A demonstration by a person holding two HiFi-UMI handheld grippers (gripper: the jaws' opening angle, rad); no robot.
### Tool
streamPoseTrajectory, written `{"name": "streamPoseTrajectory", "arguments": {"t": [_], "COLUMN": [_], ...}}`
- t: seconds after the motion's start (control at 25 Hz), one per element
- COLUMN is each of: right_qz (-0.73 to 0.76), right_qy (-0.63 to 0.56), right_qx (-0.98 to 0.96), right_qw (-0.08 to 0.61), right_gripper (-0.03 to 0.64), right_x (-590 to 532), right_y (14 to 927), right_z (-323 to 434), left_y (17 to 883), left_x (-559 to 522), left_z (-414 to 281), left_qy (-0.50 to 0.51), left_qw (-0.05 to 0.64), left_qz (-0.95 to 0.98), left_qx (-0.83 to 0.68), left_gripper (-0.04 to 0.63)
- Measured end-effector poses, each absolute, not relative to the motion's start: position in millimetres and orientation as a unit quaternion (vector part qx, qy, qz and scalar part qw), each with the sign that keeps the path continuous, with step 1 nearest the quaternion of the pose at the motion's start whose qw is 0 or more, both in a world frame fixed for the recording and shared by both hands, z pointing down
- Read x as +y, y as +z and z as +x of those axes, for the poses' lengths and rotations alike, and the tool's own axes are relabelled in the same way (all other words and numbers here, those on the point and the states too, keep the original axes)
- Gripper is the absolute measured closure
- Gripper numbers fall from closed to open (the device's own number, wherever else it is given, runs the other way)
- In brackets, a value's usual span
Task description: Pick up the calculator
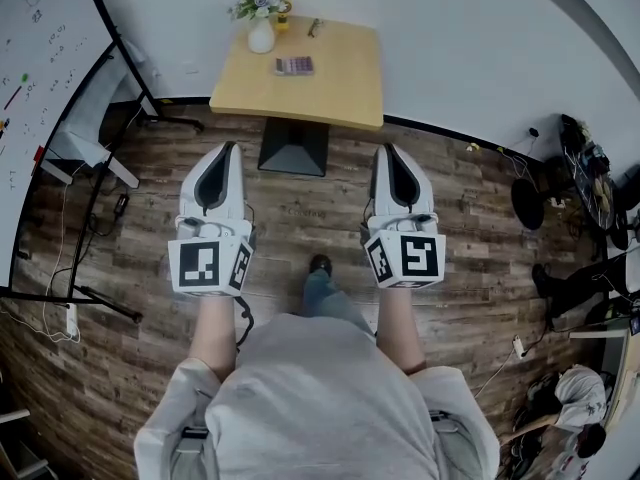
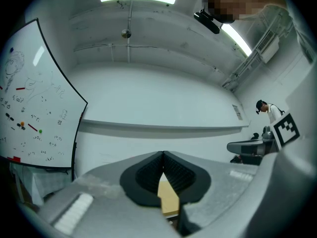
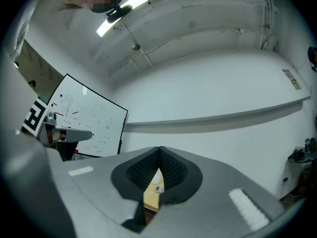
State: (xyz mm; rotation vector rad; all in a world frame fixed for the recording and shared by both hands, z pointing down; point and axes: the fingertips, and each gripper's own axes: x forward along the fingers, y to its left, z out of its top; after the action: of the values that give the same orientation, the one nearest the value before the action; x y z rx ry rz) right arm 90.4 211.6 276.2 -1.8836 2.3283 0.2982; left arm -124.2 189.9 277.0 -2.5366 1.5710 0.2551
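The calculator lies on the bench at the top centre of the head view, just right of a white vase. Well below it, over the wood floor, the left gripper and right gripper hover with jaws pressed together, empty.

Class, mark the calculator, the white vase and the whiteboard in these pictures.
calculator (image 1: 294,65): head view, middle of its keypad face.
white vase (image 1: 261,38): head view, its rounded body.
whiteboard (image 2: 34,108): left gripper view, its white writing surface.
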Motion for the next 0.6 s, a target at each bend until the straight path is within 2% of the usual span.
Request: {"name": "streamPoseTrajectory", "arguments": {"t": [0.6], "right_qz": [-0.588], "right_qy": [0.082], "right_qx": [0.802], "right_qw": [0.066], "right_gripper": [0.617], "right_x": [77.4], "right_y": [259.1], "right_z": [110.5], "left_y": [256.6], "left_x": [76.6], "left_z": [-98.3], "left_qy": [0.095], "left_qw": [0.077], "left_qz": [-0.826], "left_qx": [0.55], "left_gripper": [0.589]}}
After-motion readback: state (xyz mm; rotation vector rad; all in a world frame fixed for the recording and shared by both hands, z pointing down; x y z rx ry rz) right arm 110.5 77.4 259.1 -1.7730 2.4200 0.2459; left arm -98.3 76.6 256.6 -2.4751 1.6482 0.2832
